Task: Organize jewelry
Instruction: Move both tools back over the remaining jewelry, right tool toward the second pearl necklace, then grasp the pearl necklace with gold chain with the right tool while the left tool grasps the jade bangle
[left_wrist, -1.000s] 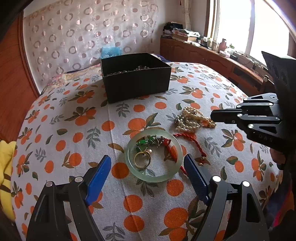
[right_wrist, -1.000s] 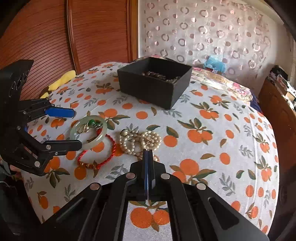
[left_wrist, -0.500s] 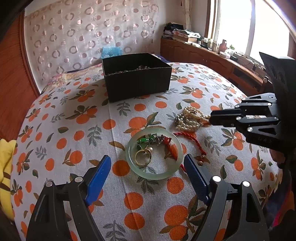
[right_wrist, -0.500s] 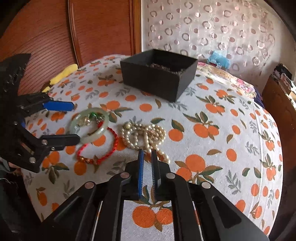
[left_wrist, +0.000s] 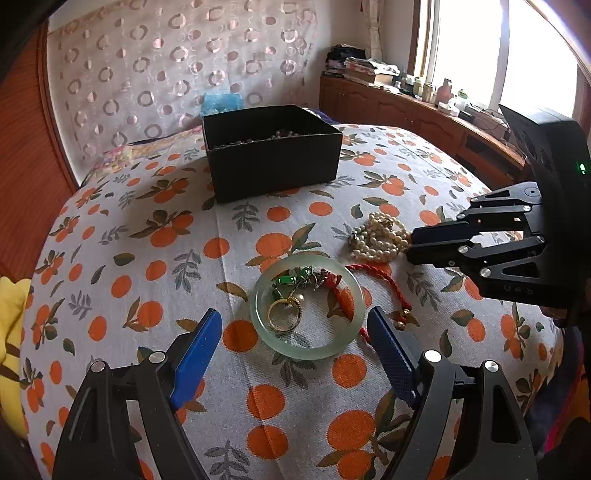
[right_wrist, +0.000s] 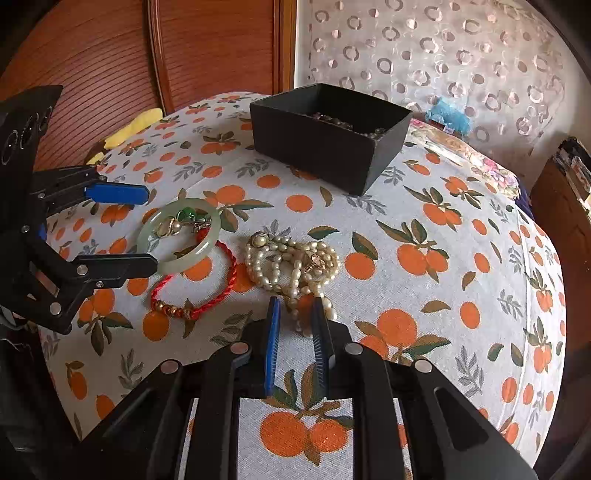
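- Faint embossed letters on the black linkage of the right gripper in the left wrist view, too small to read with certainty
- Far left in the right wrist view: left gripper with blue pads, jaws spread wide, flanking the pale green jade bangle without touching it
- Bangle lying flat on the orange-print tablecloth, ringing a gold ring, green stones and small charms
- Just right of it, a red braided cord bracelet with gold beads, flat, one edge tucked under the bangle
- Further right, a heap of cream pearl strands, one loose tail trailing toward the camera
- Right gripper with jaws just been opening, now a narrow gap, pearl tail lying between the pads, not pinched
- Behind, well apart, an open black cardboard box holding dark beads, long side running left to right
- Bare cloth open to the right of the pearls up to the table's rounded edge
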